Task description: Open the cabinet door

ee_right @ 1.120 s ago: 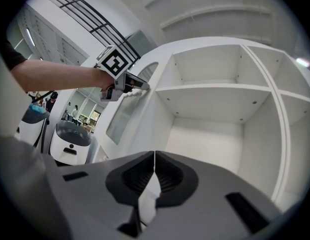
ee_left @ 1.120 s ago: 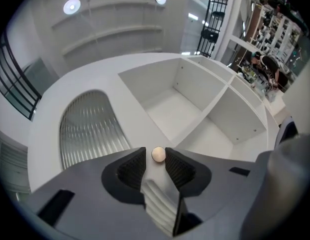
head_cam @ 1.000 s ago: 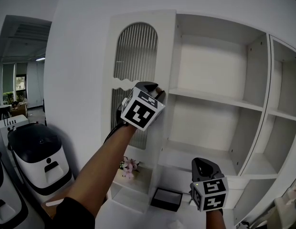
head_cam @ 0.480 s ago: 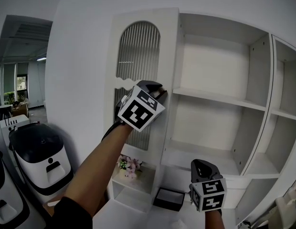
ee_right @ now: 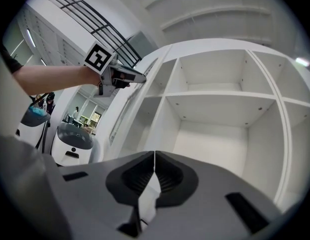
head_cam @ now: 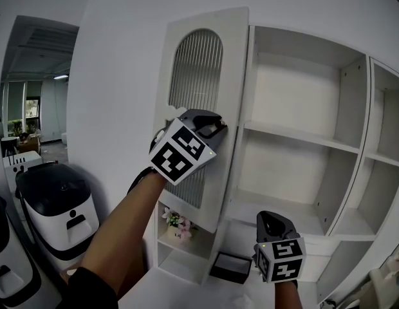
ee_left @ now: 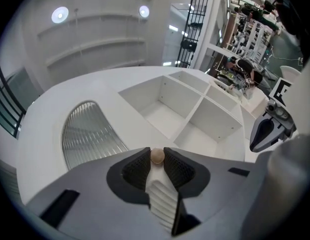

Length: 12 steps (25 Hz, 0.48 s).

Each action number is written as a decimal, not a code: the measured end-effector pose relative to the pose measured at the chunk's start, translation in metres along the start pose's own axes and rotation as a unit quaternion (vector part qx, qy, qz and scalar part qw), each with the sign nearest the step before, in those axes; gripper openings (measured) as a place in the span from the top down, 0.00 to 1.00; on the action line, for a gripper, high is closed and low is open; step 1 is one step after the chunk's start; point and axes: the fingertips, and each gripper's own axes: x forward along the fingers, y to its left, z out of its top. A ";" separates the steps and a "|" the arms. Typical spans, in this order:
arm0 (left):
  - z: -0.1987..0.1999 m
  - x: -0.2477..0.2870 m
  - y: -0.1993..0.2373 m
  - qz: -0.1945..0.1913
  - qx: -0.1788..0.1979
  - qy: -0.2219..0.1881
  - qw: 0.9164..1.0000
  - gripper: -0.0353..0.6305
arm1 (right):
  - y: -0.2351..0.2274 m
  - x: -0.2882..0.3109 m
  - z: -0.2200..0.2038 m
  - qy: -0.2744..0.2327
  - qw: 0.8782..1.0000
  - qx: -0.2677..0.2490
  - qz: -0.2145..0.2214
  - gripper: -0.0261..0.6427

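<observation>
A tall white cabinet door (head_cam: 199, 76) with an arched ribbed-glass panel (head_cam: 194, 73) stands swung out from the white shelving unit (head_cam: 302, 140). My left gripper (head_cam: 217, 126) is at the door's right edge, shut on its small round tan knob (ee_left: 157, 156), which shows pinched between the dark pads (ee_left: 137, 168) in the left gripper view. My right gripper (head_cam: 271, 221) hangs low in front of the bottom shelves, jaws pressed together with nothing in them. In the right gripper view the left gripper (ee_right: 137, 78) shows at the door edge.
The open shelves (head_cam: 293, 137) are bare. A small pot of pink flowers (head_cam: 177, 224) sits in a low cubby behind the door. A dark box (head_cam: 226, 268) lies at the cabinet's foot. A black-and-white machine (head_cam: 55, 211) stands at the left.
The door has swung further outward to the left with my left gripper on its knob. The right gripper has stayed nearly in place.
</observation>
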 end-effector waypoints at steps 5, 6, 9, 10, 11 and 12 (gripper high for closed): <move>0.005 -0.024 0.002 -0.011 0.013 -0.010 1.000 0.83 | 0.018 -0.002 0.030 -0.021 1.000 -0.002 0.002 0.93; 0.005 -0.028 0.003 -0.014 0.009 -0.014 1.000 0.83 | 0.021 -0.002 0.038 -0.026 1.000 -0.002 0.001 0.93; 0.006 -0.038 0.005 -0.028 -0.004 -0.028 0.999 0.83 | 0.030 -0.003 0.062 -0.042 0.999 -0.004 0.000 0.93; 0.006 -0.041 0.006 -0.032 -0.009 -0.032 0.999 0.84 | 0.032 -0.004 0.069 -0.047 0.999 -0.004 -0.001 0.93; 0.006 -0.044 0.006 -0.036 -0.013 -0.039 0.998 0.84 | 0.035 -0.005 0.075 -0.051 0.999 -0.005 -0.003 0.93; 0.007 -0.048 0.007 -0.038 -0.017 -0.047 0.998 0.84 | 0.037 -0.006 0.082 -0.055 0.998 -0.007 -0.005 0.93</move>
